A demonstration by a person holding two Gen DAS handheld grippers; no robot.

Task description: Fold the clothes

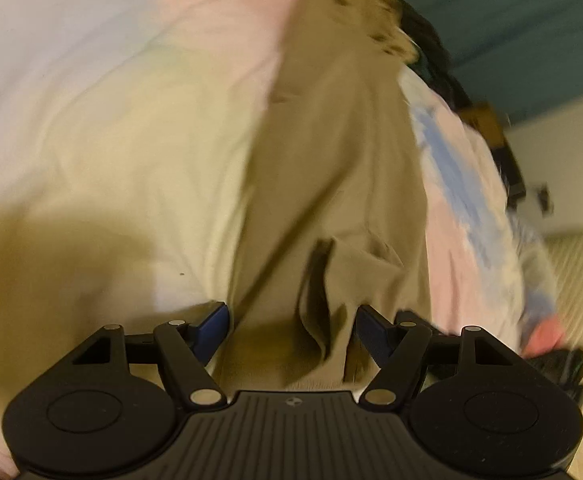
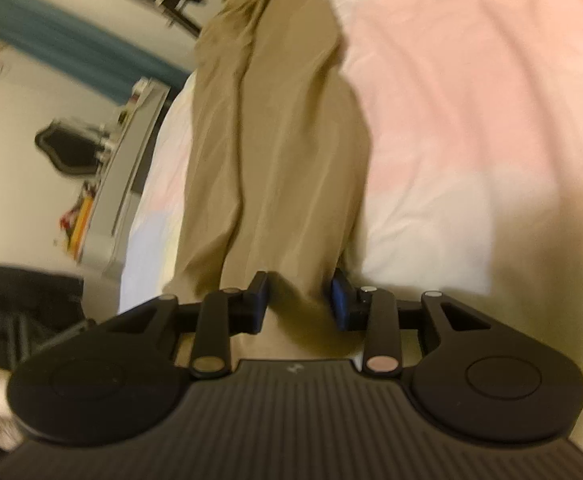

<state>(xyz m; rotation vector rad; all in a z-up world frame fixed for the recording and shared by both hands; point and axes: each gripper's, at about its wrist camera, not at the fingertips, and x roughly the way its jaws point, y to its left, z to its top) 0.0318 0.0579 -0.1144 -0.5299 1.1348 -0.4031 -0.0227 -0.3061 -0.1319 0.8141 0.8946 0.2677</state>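
The job looks like it is only partly done. The tan pants (image 1: 331,168) lie long and stretched out on the bed sheet (image 1: 111,120), which is pastel with pink and blue patches. The legs seem to lie one on the other, so maybe one fold is made, but the pants are not yet folded short. In the left view, the left gripper (image 1: 291,330) is spread wide, with a bunched end of the pants lying between its blue pads (image 1: 211,332), and the pads do not seem to squeeze it. In the right view, the right gripper (image 2: 299,304) is closed in on the near end of the pants and pinches the cloth. The pants run straight away from both grippers.
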